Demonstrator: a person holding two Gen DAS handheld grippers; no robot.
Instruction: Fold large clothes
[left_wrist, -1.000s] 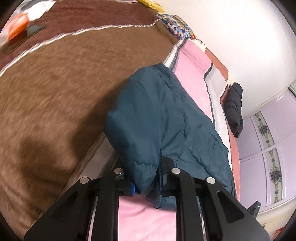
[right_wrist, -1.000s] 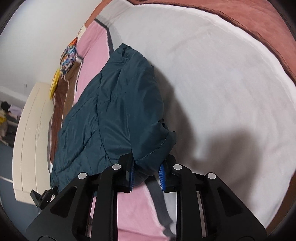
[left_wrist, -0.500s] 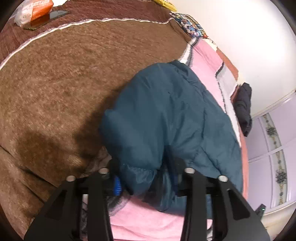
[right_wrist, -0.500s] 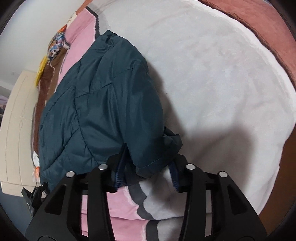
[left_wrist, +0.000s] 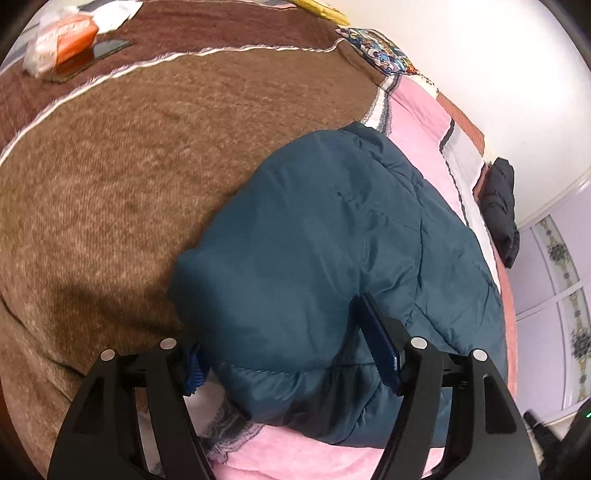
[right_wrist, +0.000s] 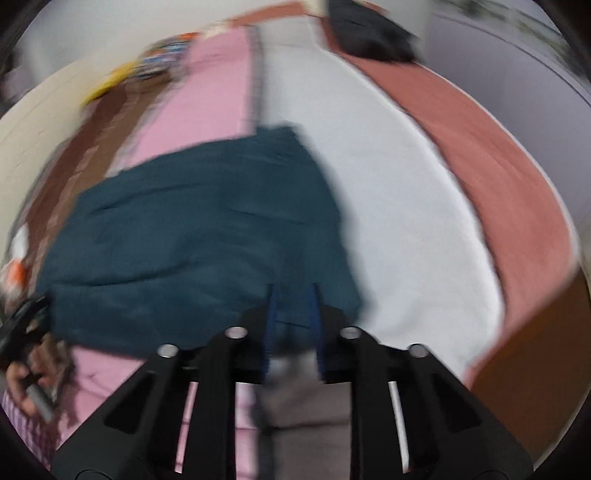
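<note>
One teal jacket (left_wrist: 332, 236) lengthwise on bed (left_wrist: 110, 166), folded end nearest cam

- I can read no text in either view.
- The orange pack (left_wrist: 64, 38) on the brown blanket (left_wrist: 122, 177) carries white print, too small and smeared for me to make out.
- My right wrist view is blurred throughout.
</note>
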